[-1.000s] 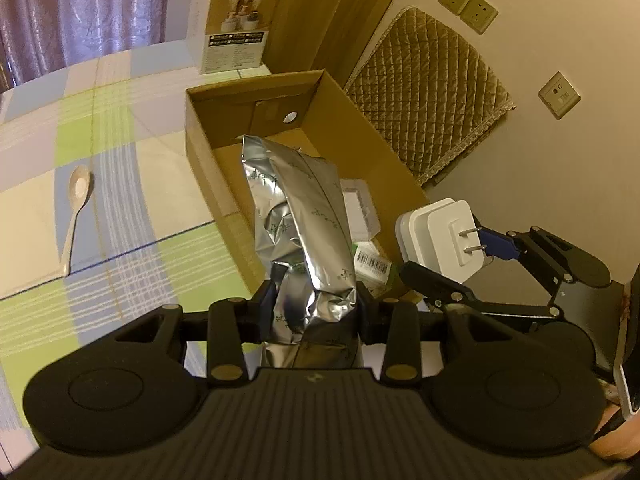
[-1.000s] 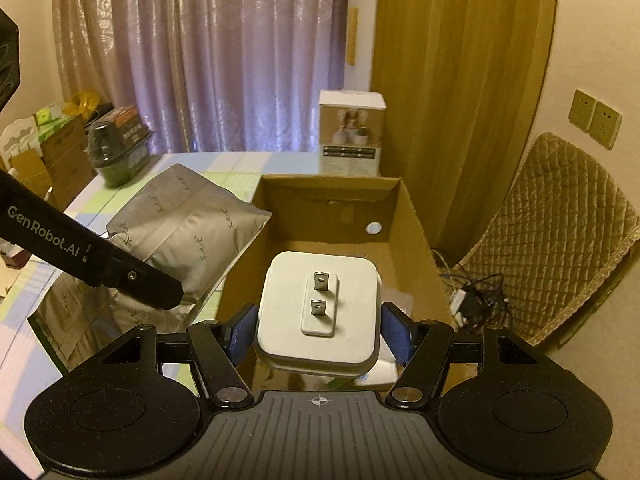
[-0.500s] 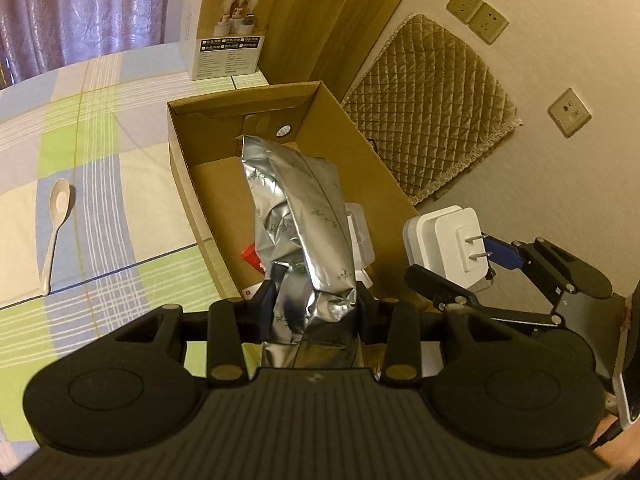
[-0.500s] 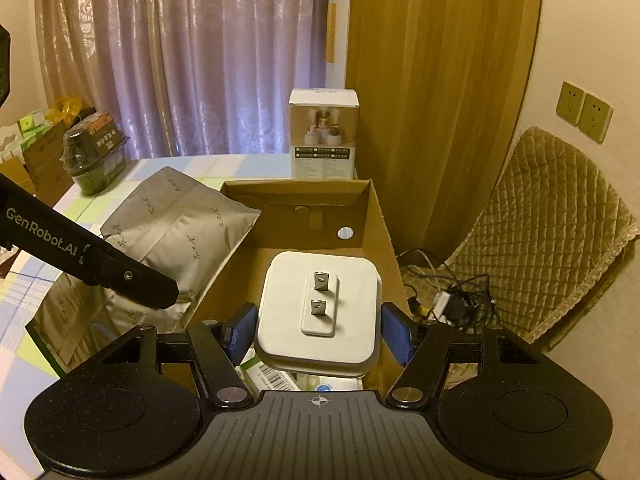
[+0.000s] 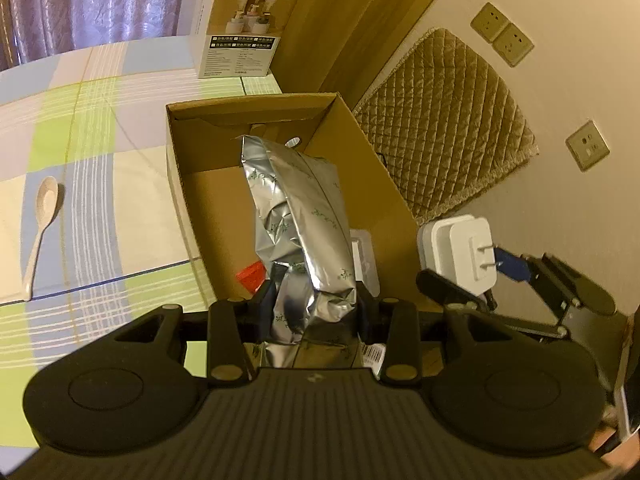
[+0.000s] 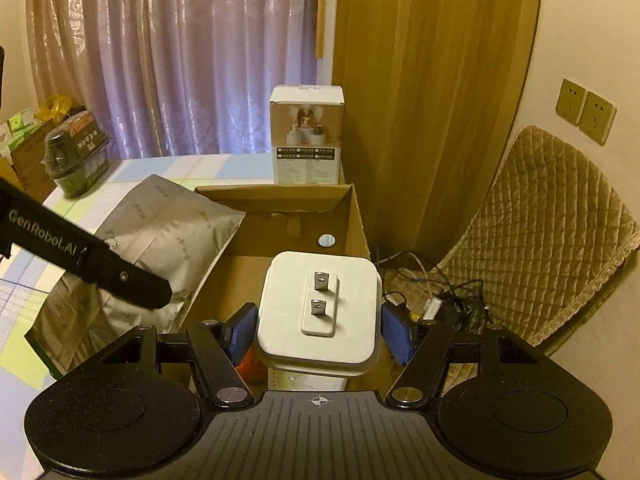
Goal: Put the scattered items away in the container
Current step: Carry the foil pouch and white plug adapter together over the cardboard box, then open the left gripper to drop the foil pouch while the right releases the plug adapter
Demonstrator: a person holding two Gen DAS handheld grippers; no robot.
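Crinkled glossy foil pouch (image 5: 304, 216), matt brown cardboard box (image 5: 180, 184), smooth white plastic charger (image 6: 320, 304), quilted cloth cushion (image 6: 552, 236)

The box (image 5: 188, 184) is sitting on the table (image 5: 80, 128), a spoon (image 5: 42, 220) lying to its left and a carton (image 5: 240, 24) standing behind it. The pouch (image 5: 304, 216) is hanging over the box, the charger (image 6: 320, 304) at its right wall.

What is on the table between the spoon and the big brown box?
Nothing. In the left wrist view, only bare checked tablecloth lies between the spoon and the cardboard box.
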